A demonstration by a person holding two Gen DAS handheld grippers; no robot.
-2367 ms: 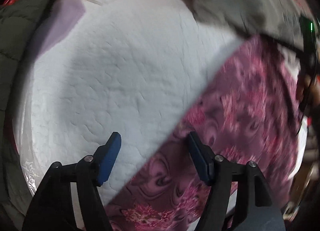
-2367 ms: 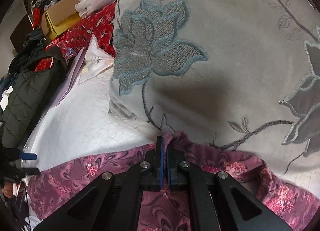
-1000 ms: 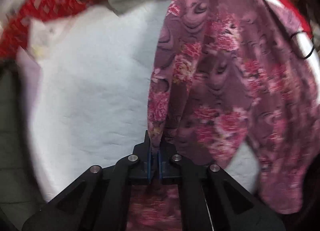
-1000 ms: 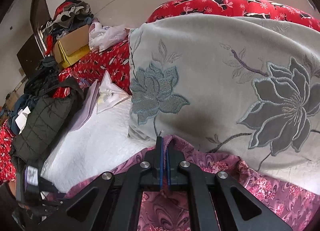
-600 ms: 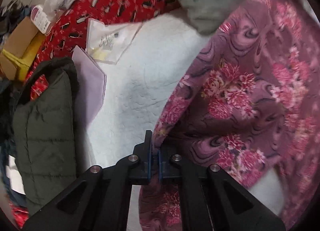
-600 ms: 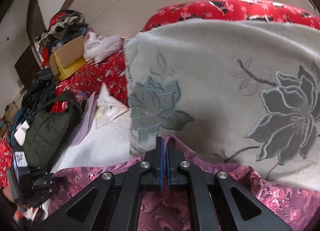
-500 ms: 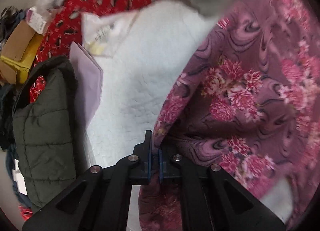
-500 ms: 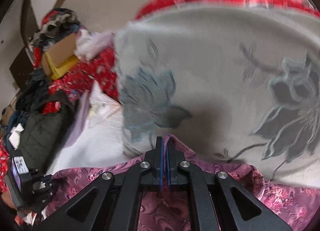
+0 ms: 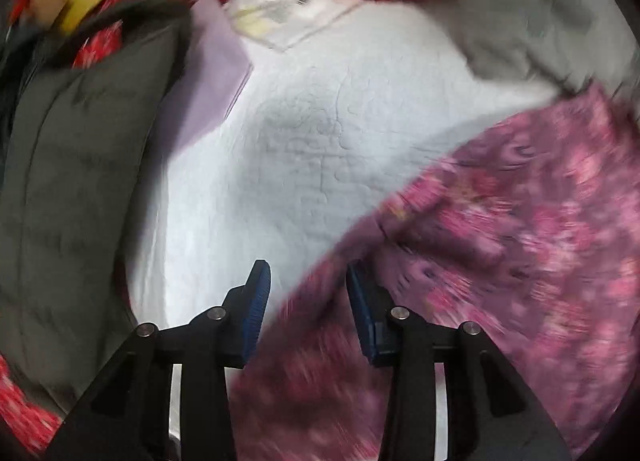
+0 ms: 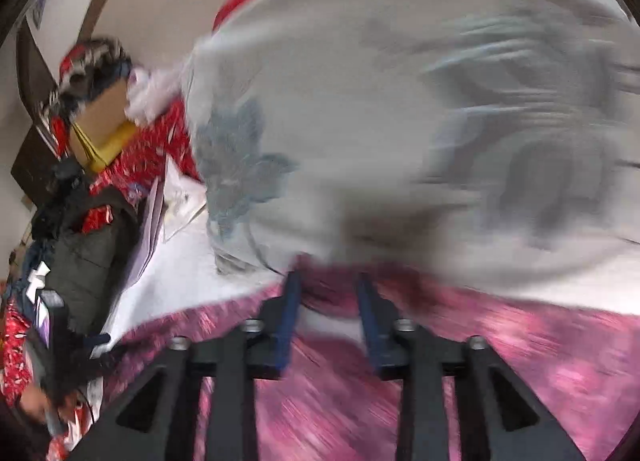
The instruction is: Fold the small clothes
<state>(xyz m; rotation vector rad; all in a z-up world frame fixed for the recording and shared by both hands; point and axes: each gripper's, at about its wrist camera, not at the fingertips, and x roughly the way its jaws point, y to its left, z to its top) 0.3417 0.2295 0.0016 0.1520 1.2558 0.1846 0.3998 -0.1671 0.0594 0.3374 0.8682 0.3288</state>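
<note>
**Both grippers let go of the floral garment**

The pink-and-purple floral fabric garment [image 9: 500,261] lies on the white quilted bedcover [image 9: 312,149], its long axis running along the front of the grey embroidered cushion [image 10: 400,121]. Its near edge slants across the left wrist view. The left gripper [image 9: 306,293] has just been opening; its jaws stand partly apart, cloth between them but unpressed. The right gripper [image 10: 326,301] likewise has just parted over the garment's edge, gripping nothing.
</note>
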